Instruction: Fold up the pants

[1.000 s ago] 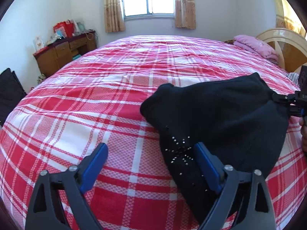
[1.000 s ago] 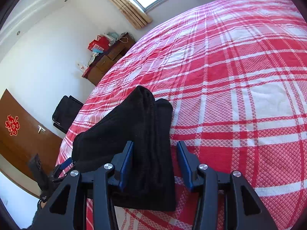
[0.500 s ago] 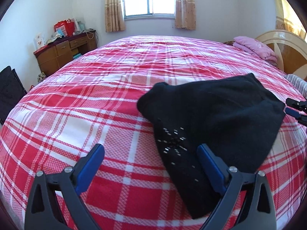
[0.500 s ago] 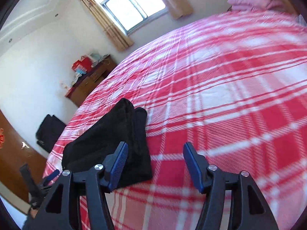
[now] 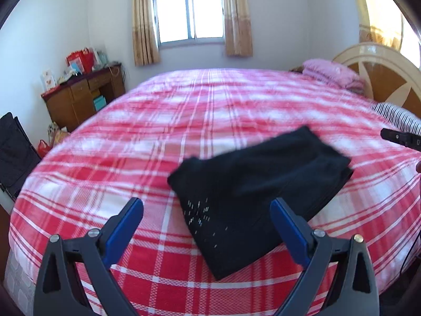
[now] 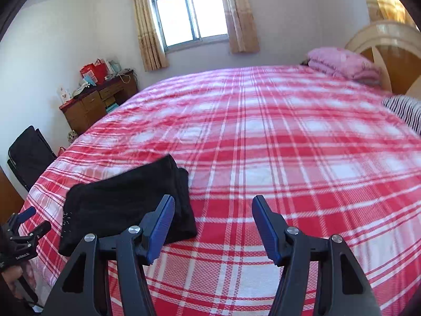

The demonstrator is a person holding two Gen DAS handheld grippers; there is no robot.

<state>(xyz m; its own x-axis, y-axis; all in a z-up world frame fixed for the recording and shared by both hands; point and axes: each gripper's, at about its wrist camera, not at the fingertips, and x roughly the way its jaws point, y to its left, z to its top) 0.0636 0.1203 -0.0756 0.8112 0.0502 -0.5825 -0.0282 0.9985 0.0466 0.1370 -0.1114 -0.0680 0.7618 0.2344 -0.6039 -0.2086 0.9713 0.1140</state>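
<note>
Two hand-held grippers, left (image 5: 206,220) and right (image 6: 213,218), spread empty, folded pants (image 5: 257,184) near bed (image 5: 184,121) edge

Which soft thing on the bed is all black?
The folded black pants, lying near the bed's front edge. The folded blanket by the headboard is pink, and the pillow is striped.

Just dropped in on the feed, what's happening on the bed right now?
A person holds a claw in each hand over a bed with a red plaid bedspread. The black pants lie folded into a compact bundle on the bedspread near its front edge, and neither claw touches them. The left claw stands open above the bundle with nothing between its fingers. The right claw is also open and empty, off to the side of the pants.
</note>
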